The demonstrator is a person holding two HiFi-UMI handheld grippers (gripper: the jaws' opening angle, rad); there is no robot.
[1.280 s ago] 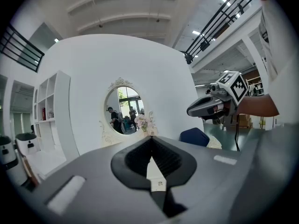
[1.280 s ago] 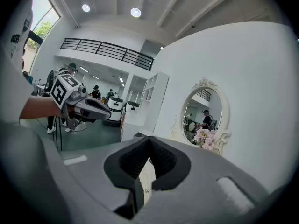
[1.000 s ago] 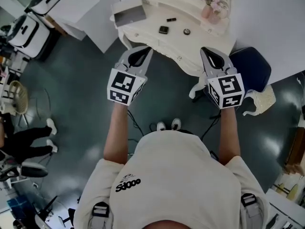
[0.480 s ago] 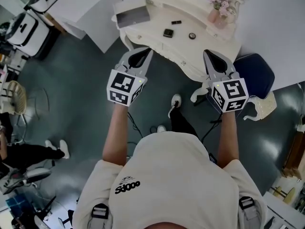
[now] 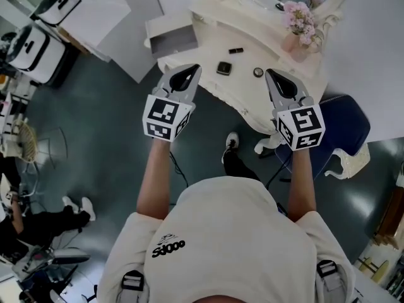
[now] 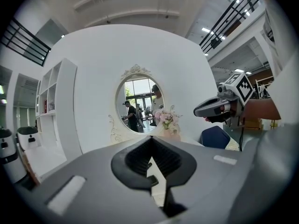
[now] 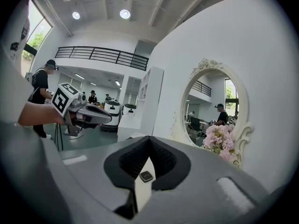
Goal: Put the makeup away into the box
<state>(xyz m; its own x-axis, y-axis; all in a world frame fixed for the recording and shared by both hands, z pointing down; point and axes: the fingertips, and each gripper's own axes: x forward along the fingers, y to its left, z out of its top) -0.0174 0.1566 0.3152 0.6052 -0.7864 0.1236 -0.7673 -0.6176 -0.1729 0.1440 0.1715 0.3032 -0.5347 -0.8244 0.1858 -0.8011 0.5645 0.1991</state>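
The makeup, a square black compact (image 5: pixel 223 67), a small dark tube (image 5: pixel 236 50) and a round pot (image 5: pixel 258 72), lies loose on the white dressing table (image 5: pixel 252 38). The open grey box (image 5: pixel 172 35) sits at the table's left end. The left gripper (image 5: pixel 188 73) and right gripper (image 5: pixel 276 79) hover at the near edge with jaws closed and empty, likely because nothing is within reach yet. Pink flowers (image 5: pixel 300 19) stand at the far side and a blue chair (image 5: pixel 344 122) to the right, on a dark floor (image 5: pixel 95 137).

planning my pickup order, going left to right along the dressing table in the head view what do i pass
box → square compact → round compact → flowers
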